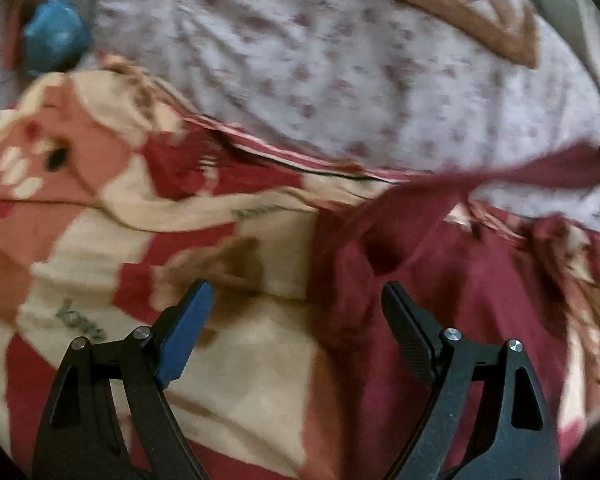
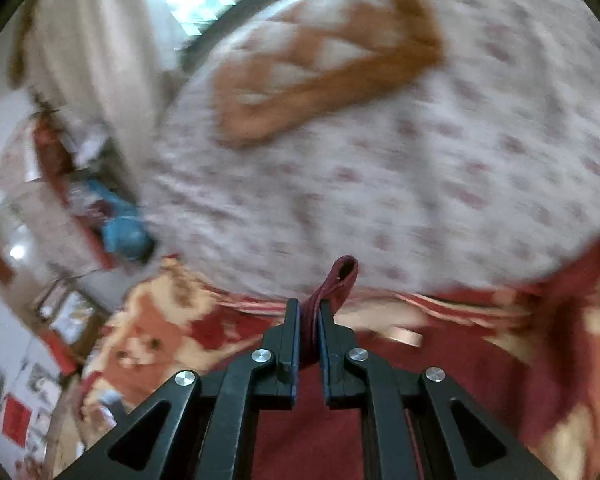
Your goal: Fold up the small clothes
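Note:
A small dark red garment (image 1: 452,280) lies on a red, cream and brown patterned blanket (image 1: 148,216) on a bed. One corner of it is pulled up and away to the right (image 1: 552,168). My left gripper (image 1: 300,300) is open and empty, just above the garment's left edge. My right gripper (image 2: 309,312) is shut on a folded edge of the dark red garment (image 2: 340,280), which sticks up between the fingers. The rest of the garment (image 2: 440,364) hangs and spreads below the right gripper. Both views are blurred.
A white bedsheet with small reddish flowers (image 1: 340,64) covers the bed behind. A brown and white quilted pillow (image 1: 460,4) lies at the far side, also in the right wrist view (image 2: 324,56). A blue object (image 1: 54,36) and clutter (image 2: 80,184) sit beside the bed on the left.

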Motion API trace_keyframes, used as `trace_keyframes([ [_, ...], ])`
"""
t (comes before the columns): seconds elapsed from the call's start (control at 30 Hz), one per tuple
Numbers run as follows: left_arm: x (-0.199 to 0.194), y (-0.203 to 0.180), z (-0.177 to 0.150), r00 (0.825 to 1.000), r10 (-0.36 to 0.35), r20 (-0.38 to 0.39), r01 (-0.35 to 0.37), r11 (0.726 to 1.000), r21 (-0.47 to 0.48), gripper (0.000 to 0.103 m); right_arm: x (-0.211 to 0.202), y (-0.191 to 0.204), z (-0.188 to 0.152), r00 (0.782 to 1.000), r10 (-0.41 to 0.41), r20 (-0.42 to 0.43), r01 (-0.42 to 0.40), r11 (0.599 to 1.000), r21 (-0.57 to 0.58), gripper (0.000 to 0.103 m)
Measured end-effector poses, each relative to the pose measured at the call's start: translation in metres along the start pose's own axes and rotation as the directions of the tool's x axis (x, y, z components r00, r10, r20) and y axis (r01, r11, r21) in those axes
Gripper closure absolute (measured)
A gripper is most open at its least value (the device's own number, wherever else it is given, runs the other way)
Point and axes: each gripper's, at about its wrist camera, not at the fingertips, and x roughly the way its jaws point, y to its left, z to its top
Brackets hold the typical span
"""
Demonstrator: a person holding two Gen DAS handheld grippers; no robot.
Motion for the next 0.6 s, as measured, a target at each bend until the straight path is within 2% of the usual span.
trace_keyframes([
  [0.07,0.0,0.003,0.003,0.997,-0.075,-0.021,0.074,0.997,-0.026,0.017,-0.009,-0.041,-0.016,0.995,-0.093,-0.022,0.094,0.995,0.034,0.096],
  [0.1,0.002,0.004,0.004,0.996,-0.087,-0.026,0.086,0.996,-0.036,0.017,-0.013,-0.054,-0.023,0.992,-0.12,-0.036,0.121,0.992,0.045,0.096],
  [0.17,0.005,0.007,0.002,0.999,-0.031,-0.033,0.029,0.998,-0.048,0.017,-0.014,-0.083,-0.042,0.982,-0.159,-0.101,0.165,0.985,0.051,0.096],
  [0.2,0.007,0.007,0.0,0.999,-0.004,-0.044,0.002,0.999,-0.039,0.017,-0.011,-0.094,-0.055,0.97,-0.189,-0.153,0.196,0.98,0.029,0.096],
  [0.27,0.02,0.002,-0.005,0.994,0.045,-0.098,-0.046,0.999,-0.002,0.017,0.002,-0.109,-0.077,0.932,-0.247,-0.264,0.25,0.968,-0.022,0.096],
  [0.3,0.023,0.001,-0.008,0.991,0.055,-0.118,-0.055,0.998,0.01,0.017,0.012,-0.116,-0.089,0.884,-0.314,-0.345,0.305,0.949,-0.082,0.096],
  [0.33,0.028,0.0,-0.011,0.989,0.063,-0.137,-0.061,0.998,0.021,0.017,0.016,-0.12,-0.096,0.837,-0.396,-0.378,0.365,0.918,-0.154,0.096],
  [0.37,0.031,-0.001,-0.013,0.987,0.067,-0.148,-0.063,0.998,0.029,0.017,0.017,-0.121,-0.1,0.81,-0.455,-0.37,0.403,0.89,-0.214,0.096],
  [0.4,0.033,-0.001,-0.015,0.985,0.072,-0.155,-0.067,0.997,0.035,0.017,0.015,-0.117,-0.101,0.801,-0.5,-0.328,0.431,0.863,-0.263,0.095],
  [0.43,0.033,0.0,-0.016,0.985,0.076,-0.157,-0.071,0.997,0.04,0.017,0.012,-0.112,-0.096,0.812,-0.502,-0.299,0.434,0.861,-0.267,0.095],
  [0.47,0.035,-0.001,-0.016,0.983,0.094,-0.16,-0.087,0.995,0.052,0.017,0.01,-0.105,-0.09,0.84,-0.466,-0.28,0.407,0.88,-0.243,0.095],
  [0.5,0.036,-0.002,-0.016,0.98,0.111,-0.164,-0.102,0.993,0.063,0.017,0.01,-0.096,-0.083,0.878,-0.394,-0.271,0.347,0.915,-0.205,0.092],
  [0.53,0.041,-0.003,-0.018,0.975,0.137,-0.177,-0.124,0.989,0.084,0.017,0.019,-0.08,-0.075,0.92,-0.277,-0.278,0.237,0.957,-0.169,0.081],
  [0.57,0.044,-0.003,-0.019,0.971,0.149,-0.187,-0.133,0.986,0.098,0.017,0.027,-0.069,-0.073,0.932,-0.22,-0.288,0.18,0.971,-0.16,0.072],
  [0.6,0.048,-0.004,-0.021,0.967,0.162,-0.198,-0.142,0.983,0.114,0.017,0.043,-0.052,-0.07,0.941,-0.151,-0.303,0.108,0.982,-0.155,0.056],
])
